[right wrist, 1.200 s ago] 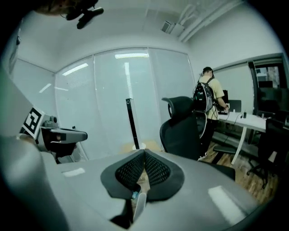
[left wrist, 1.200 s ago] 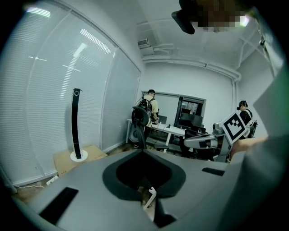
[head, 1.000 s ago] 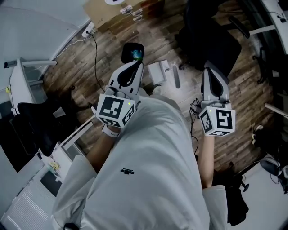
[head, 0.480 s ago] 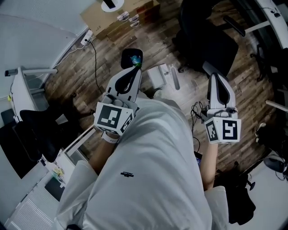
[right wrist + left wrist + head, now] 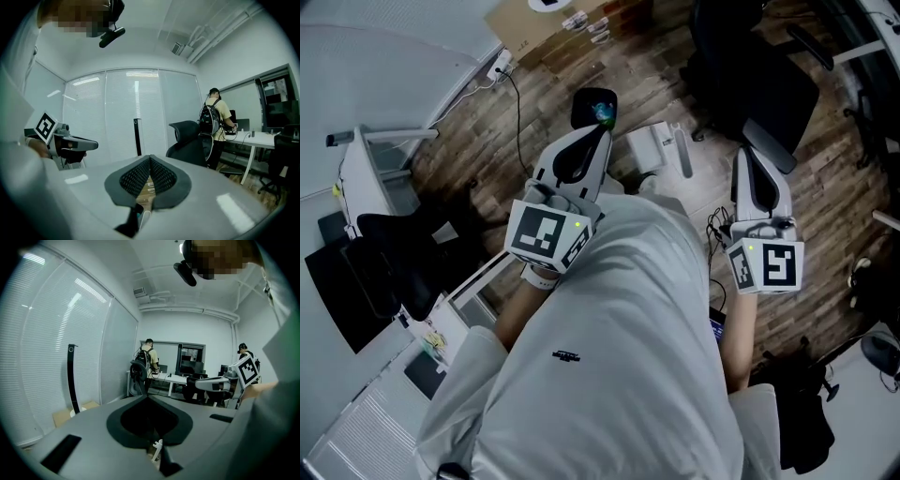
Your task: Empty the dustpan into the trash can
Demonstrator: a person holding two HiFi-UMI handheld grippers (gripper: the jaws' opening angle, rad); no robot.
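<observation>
Wood-plank floor holds a small black trash can [image 5: 589, 103] with a white plastic dustpan [image 5: 651, 146] just beside it. Above them, the left gripper [image 5: 602, 134] and right gripper [image 5: 750, 153] have their jaws together, holding nothing.

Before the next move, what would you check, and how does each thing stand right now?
1. Left gripper free: ok, jaws shut, holding nothing.
2. Right gripper free: ok, jaws shut, holding nothing.
3. Dustpan picked up: not ok, it lies on the floor.
4. Trash can in sight: ok, open-topped, just left of the dustpan.
5. Dirt in the dustpan: cannot tell.
</observation>
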